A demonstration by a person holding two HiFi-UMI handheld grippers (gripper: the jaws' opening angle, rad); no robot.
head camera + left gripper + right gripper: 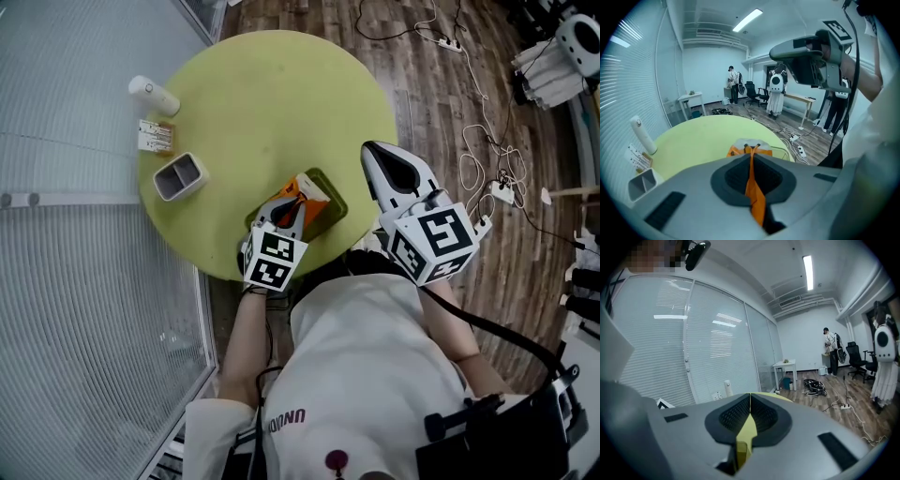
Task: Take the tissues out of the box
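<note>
My left claw (751,149) is clenched, its pads drawn together to a thin slit. The tissue box (737,151), orange with a pale top, sits directly ahead of and below the tips. It rests on a green tray (335,204) at the near edge of the round table (272,94). Something pale shows right at the tips; I cannot tell whether a tissue is pinched.

My right claw (750,395) is also clenched, with nothing between its pads. It hangs to the right of the box, apart from it.

A white bottle (153,96) and a grey container (180,175) stand well to the left of my left claw.
</note>
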